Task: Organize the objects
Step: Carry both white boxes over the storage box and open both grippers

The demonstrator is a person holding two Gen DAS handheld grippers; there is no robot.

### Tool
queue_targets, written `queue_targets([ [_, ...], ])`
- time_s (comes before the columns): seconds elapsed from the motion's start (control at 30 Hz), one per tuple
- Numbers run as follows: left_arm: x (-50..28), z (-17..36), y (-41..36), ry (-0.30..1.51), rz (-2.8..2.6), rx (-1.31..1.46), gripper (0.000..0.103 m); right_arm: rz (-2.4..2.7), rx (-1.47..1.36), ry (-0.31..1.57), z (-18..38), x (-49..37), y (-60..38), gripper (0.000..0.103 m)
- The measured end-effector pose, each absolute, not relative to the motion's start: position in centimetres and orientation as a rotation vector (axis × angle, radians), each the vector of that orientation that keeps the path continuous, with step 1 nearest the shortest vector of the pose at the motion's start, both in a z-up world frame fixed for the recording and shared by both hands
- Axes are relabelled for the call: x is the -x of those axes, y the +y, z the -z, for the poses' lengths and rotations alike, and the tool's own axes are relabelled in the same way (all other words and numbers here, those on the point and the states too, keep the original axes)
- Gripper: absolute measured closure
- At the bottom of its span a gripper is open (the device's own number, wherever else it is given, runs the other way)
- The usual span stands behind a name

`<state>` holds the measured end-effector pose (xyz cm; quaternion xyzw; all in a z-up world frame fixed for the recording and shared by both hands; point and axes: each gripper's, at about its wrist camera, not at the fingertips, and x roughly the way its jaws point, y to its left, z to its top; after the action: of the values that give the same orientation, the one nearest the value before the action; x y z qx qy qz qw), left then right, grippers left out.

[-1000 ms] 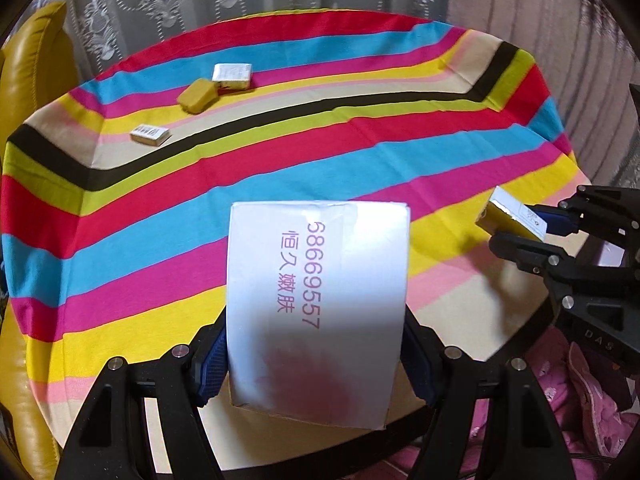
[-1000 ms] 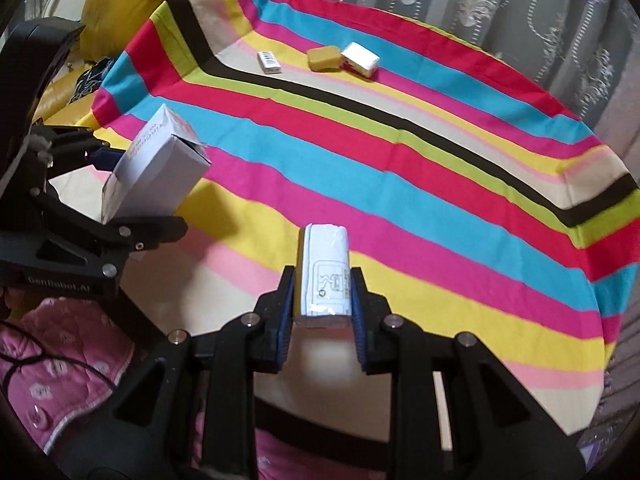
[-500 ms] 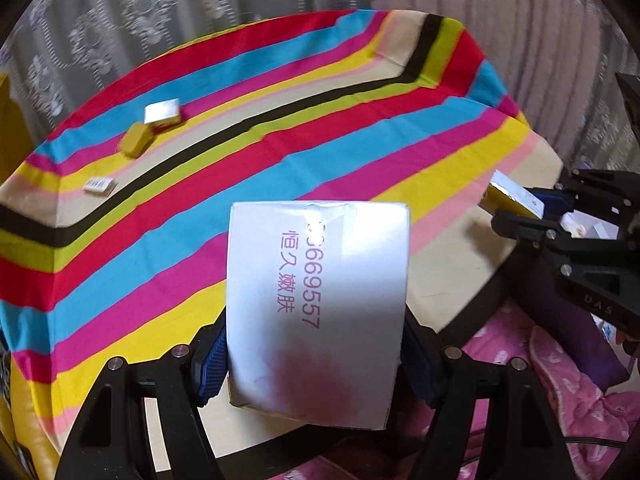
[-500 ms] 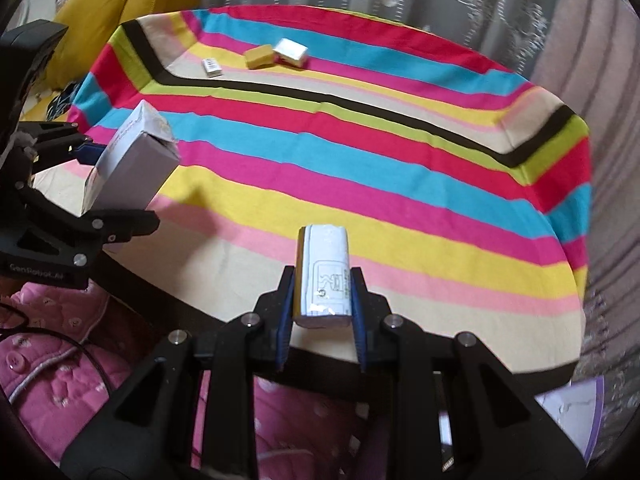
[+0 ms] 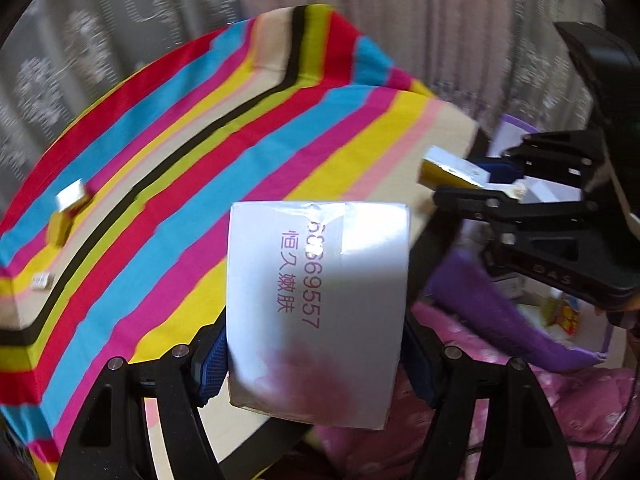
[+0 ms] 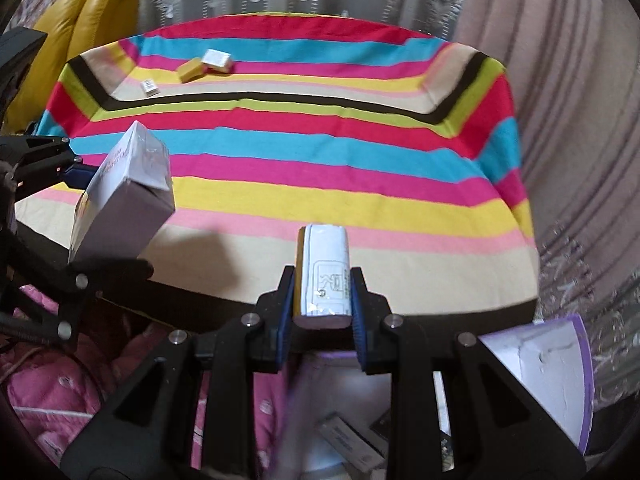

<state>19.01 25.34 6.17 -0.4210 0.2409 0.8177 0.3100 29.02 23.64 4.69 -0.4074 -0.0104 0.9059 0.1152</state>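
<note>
The left gripper (image 5: 316, 364) grasps a white box (image 5: 316, 300) and the right gripper (image 6: 322, 300) grasps a small white packet (image 6: 325, 276), both held off the near edge of the striped tabletop (image 6: 320, 152). This looks like the carrying step; next, each thing likely needs lowering into the purple container (image 6: 560, 376) below the tabletop's near edge, then releasing.

The black two-finger left gripper (image 5: 316, 356) is being held closed around a white printed cardboard box (image 5: 318, 304), while the black right gripper (image 6: 323, 312) is being kept clamped on a small white wrapped packet (image 6: 325, 276).
</note>
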Motion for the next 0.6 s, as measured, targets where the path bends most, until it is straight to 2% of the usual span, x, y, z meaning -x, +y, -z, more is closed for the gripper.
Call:
queue_targets([
  [0.6,-23.0,-5.6,38.9,0.815,-1.741,0.979,0.03,-2.357,1.135,0.126,-4.7,-37.7,33.0,0.074],
])
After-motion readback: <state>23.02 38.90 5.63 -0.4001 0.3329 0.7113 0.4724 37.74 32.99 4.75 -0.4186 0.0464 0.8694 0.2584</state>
